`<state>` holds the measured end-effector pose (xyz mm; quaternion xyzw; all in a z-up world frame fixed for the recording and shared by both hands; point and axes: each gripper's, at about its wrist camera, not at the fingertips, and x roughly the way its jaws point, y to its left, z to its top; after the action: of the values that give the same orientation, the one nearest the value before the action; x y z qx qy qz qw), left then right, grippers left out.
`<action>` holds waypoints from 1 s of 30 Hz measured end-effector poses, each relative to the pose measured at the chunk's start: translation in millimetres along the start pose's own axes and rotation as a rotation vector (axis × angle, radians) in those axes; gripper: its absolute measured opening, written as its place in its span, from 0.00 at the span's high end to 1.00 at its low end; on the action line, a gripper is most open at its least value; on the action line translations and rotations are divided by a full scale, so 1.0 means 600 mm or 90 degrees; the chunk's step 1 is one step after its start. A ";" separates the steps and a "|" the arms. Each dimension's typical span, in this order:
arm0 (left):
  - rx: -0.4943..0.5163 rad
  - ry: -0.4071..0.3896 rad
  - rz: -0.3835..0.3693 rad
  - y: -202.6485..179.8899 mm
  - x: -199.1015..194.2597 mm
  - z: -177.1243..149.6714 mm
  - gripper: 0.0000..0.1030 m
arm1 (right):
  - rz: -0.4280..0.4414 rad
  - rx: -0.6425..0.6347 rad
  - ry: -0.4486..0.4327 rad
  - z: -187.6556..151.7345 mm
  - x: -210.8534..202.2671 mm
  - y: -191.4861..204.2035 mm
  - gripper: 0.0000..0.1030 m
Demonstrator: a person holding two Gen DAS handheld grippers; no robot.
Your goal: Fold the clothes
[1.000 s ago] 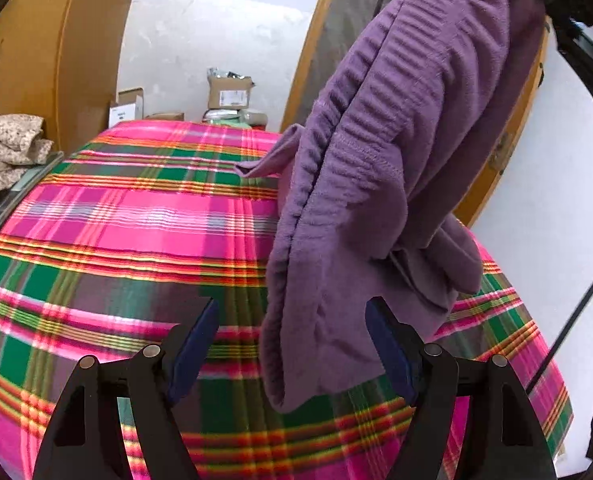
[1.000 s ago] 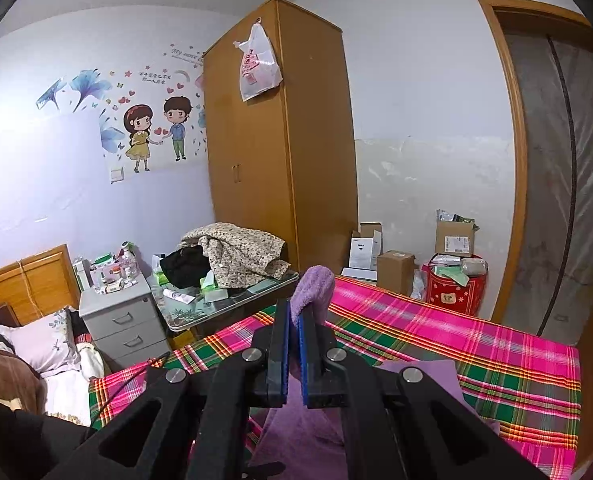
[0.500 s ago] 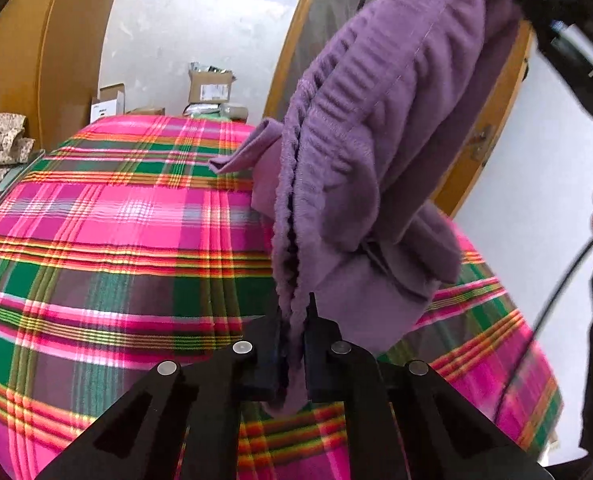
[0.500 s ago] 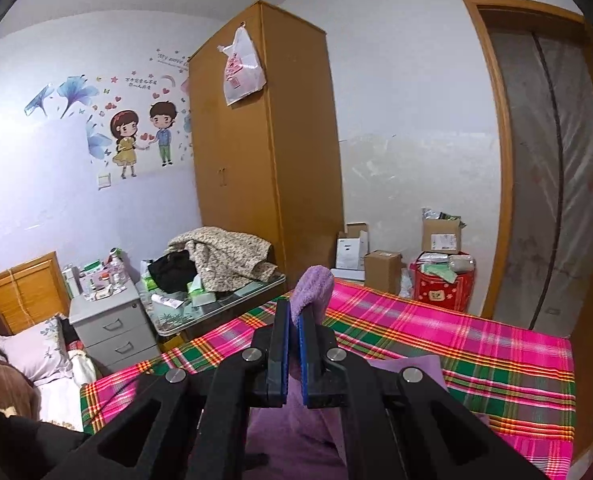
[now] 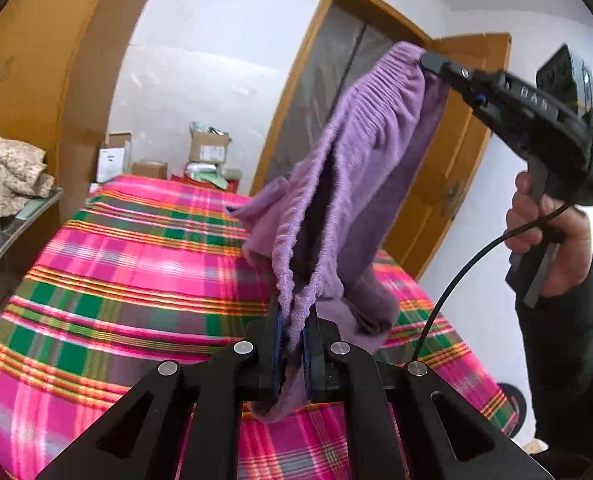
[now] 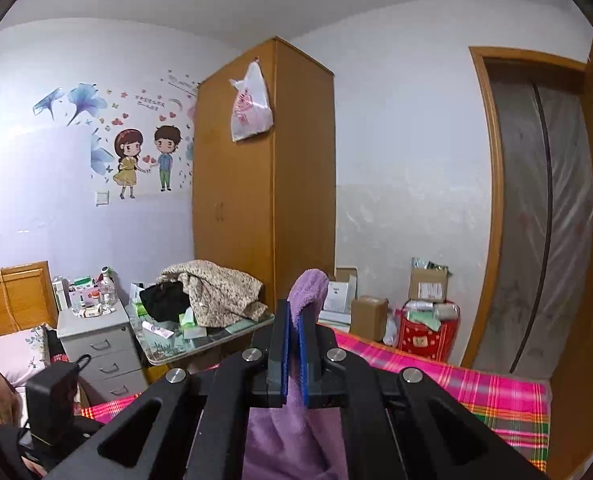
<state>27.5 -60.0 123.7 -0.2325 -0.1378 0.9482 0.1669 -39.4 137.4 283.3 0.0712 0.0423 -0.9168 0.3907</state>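
Note:
A purple garment (image 5: pixel 360 184) with a gathered elastic waistband hangs in the air above the plaid cloth. My left gripper (image 5: pixel 294 320) is shut on one end of that waistband, low in the left wrist view. The other end is pinched by my right gripper (image 5: pixel 426 60), seen at upper right with a hand (image 5: pixel 548 232) on its handle. In the right wrist view my right gripper (image 6: pixel 294 320) is shut on a purple fold (image 6: pixel 308 292) that sticks up between its pads. The rest of the garment droops below, mostly hidden.
A pink and green plaid cloth (image 5: pixel 116 280) covers the table under the garment. A glass side table (image 6: pixel 200 340) piled with a beige knit stands left, by a wooden wardrobe (image 6: pixel 264 184). Cardboard boxes (image 6: pixel 424 292) and a doorway (image 6: pixel 544 208) lie beyond.
My left gripper went from open beside the garment to shut on its waistband edge. Both grippers have since risen and drawn apart, stretching the waistband between them.

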 end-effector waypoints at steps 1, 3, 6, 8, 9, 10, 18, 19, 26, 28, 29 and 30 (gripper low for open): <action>-0.004 -0.007 0.005 0.005 -0.012 0.003 0.92 | 0.003 -0.003 -0.004 0.006 0.000 0.006 0.96; -0.005 -0.023 0.020 0.008 -0.033 0.013 0.92 | 0.011 -0.011 -0.014 0.016 0.000 0.020 0.96; -0.006 -0.025 0.045 0.022 -0.048 0.009 0.92 | 0.025 -0.022 -0.014 0.023 0.018 0.042 0.96; -0.024 -0.005 0.065 0.044 -0.041 -0.004 0.92 | 0.033 -0.029 0.013 0.009 0.057 0.054 0.96; -0.033 0.005 0.075 0.055 -0.038 -0.011 0.92 | 0.035 -0.034 0.029 0.000 0.077 0.058 0.96; -0.042 0.015 0.085 0.066 -0.034 -0.017 0.92 | 0.035 -0.035 0.055 -0.014 0.105 0.060 0.96; -0.104 0.093 0.156 0.149 -0.005 -0.069 0.92 | 0.023 -0.047 0.217 -0.136 0.265 0.071 0.96; -0.108 0.100 0.161 0.157 0.000 -0.074 0.92 | 0.021 -0.054 0.226 -0.146 0.276 0.075 0.96; -0.129 0.131 0.177 0.194 0.028 -0.091 0.92 | 0.029 -0.081 0.275 -0.196 0.337 0.088 0.96; -0.133 0.136 0.180 0.198 0.028 -0.094 0.92 | 0.032 -0.081 0.286 -0.207 0.352 0.090 0.96; -0.136 0.139 0.181 0.201 0.029 -0.095 0.92 | 0.034 -0.080 0.291 -0.213 0.359 0.090 0.96; -0.137 0.141 0.182 0.203 0.030 -0.096 0.92 | 0.036 -0.080 0.295 -0.217 0.366 0.091 0.96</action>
<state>9.8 -152.8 26.1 -0.3687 -0.1848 0.9108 0.0194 -137.7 -38.8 117.6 0.2565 0.1859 -0.8602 0.3997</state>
